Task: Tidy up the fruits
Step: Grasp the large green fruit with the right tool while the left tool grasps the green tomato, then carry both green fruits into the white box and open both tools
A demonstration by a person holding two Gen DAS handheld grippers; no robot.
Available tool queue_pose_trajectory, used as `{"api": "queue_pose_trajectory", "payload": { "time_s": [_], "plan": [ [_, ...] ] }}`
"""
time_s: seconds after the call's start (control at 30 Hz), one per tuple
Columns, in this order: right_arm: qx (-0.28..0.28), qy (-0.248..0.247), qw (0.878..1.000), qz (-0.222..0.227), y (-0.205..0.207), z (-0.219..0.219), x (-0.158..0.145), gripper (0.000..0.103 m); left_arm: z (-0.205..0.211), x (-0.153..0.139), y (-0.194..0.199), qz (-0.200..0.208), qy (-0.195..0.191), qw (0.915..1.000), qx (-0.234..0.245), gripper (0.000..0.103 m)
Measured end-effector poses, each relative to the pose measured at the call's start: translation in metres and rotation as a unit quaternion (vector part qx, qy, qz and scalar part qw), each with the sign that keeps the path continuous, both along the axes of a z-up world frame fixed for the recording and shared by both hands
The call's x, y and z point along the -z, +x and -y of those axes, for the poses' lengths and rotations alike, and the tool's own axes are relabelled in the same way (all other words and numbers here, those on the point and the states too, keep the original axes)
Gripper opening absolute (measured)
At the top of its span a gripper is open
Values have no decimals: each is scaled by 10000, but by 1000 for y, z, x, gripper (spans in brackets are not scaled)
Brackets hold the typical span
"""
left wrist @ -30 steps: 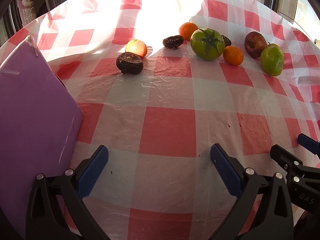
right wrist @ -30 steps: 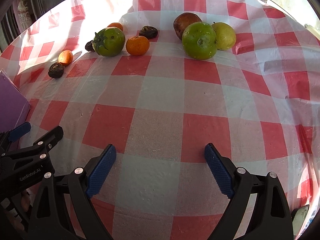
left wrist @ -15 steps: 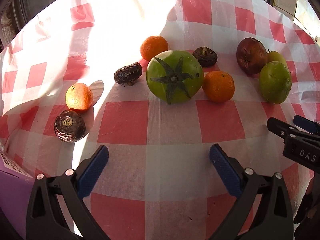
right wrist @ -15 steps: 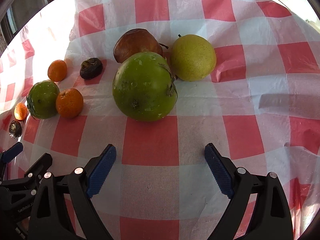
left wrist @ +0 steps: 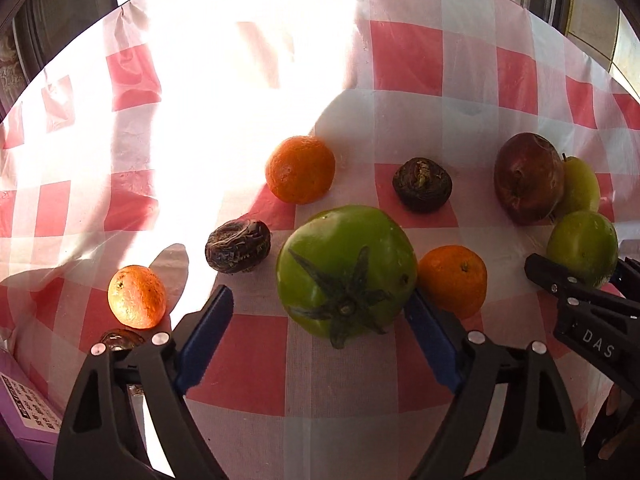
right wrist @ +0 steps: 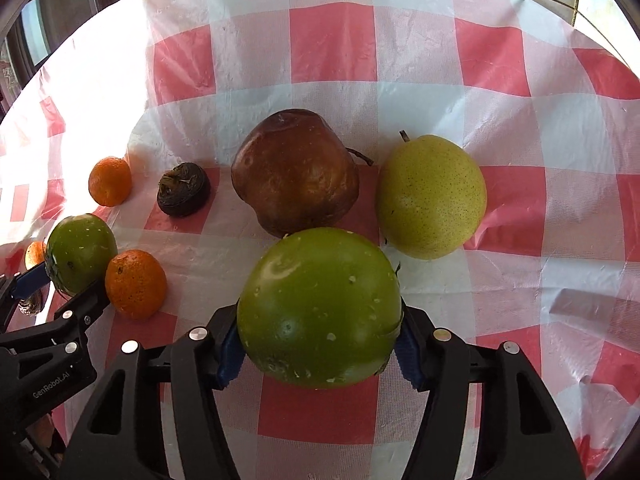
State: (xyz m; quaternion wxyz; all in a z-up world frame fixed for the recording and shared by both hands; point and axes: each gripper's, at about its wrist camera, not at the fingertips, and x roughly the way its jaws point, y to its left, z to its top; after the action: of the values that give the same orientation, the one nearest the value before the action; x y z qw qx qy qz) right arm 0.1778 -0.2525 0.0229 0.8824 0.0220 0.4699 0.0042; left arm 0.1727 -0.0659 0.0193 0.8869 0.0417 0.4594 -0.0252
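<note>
Right gripper [right wrist: 318, 346] clamped on green apple [right wrist: 320, 306] low over checked tablecloth [right wrist: 400, 60]; smooth round skin likely to squirt from pads if lifted fast. Left gripper [left wrist: 320, 334] spread wide, straddling green tomato [left wrist: 346, 268], empty. Closing risks nudging tangerine [left wrist: 454, 280] just beside right pad, setting it rolling.

I count three small oranges on my feeds: one at the back [left wrist: 300, 169], one beside the tomato [left wrist: 453, 280] and one at the left [left wrist: 137, 296]. There are three dark wrinkled fruits [left wrist: 422, 184] [left wrist: 238, 245] [left wrist: 120, 339], the last half hidden. Then one green tomato [left wrist: 346, 270], one round green fruit [right wrist: 320, 314], one brown apple [right wrist: 296, 176] and one yellow pear [right wrist: 432, 196].
</note>
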Motion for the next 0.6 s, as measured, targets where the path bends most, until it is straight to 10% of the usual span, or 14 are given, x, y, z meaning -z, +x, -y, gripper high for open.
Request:
{"api": "queue_pose_trajectory", "payload": {
  "time_s": [0.23,0.6],
  "plan": [
    [180,15,9998,-61,-35,7,8,59,9,5,26,-76,-119,9993,353,60],
    [169,-85,9994,-281,-106,-8,13,59,3,3,-39,-490,-276,9980,275,60]
  ]
}}
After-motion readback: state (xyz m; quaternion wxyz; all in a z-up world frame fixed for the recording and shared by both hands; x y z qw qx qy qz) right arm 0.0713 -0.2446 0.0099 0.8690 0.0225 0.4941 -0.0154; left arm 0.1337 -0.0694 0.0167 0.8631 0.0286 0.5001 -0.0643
